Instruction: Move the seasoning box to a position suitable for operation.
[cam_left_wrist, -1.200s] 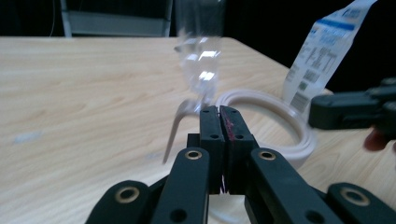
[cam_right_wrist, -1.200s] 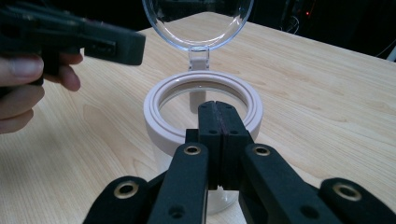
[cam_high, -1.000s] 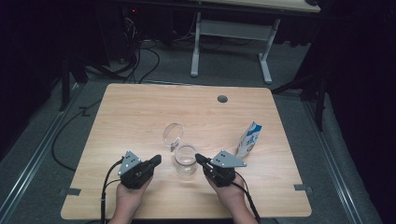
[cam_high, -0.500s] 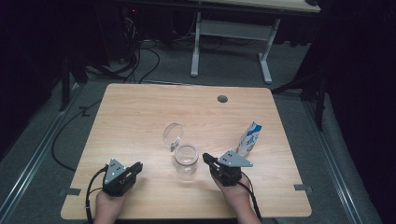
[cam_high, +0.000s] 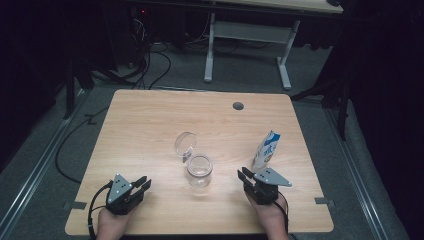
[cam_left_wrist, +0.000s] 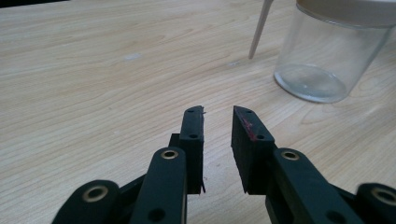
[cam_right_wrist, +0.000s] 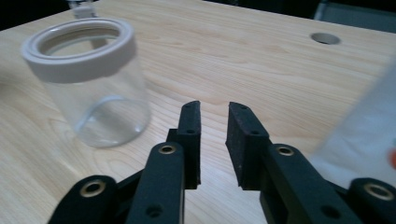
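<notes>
A clear glass jar (cam_high: 199, 171) stands near the middle of the wooden table (cam_high: 150, 120), its hinged lid (cam_high: 185, 143) swung up behind it. A blue-and-white pouch (cam_high: 265, 150) stands upright to its right. My left gripper (cam_high: 142, 183) rests at the near left, pointing toward the jar (cam_left_wrist: 327, 60). My right gripper (cam_high: 244, 176) sits at the near right, just in front of the pouch (cam_right_wrist: 364, 135) and right of the jar (cam_right_wrist: 93, 79). Both pairs of jaws have just been opening and now stand slightly apart, with nothing between them (cam_left_wrist: 218, 112) (cam_right_wrist: 213, 108).
A round cable hole (cam_high: 238, 106) lies in the tabletop at the far right. Behind the table stands another desk on white legs (cam_high: 210, 50), and cables (cam_high: 150, 65) run across the grey floor. The table's near edge is right under both hands.
The left gripper has moved left and nearer the front edge, away from the jar. The right gripper has shifted right, toward the pouch. Both pairs of jaws have parted.
</notes>
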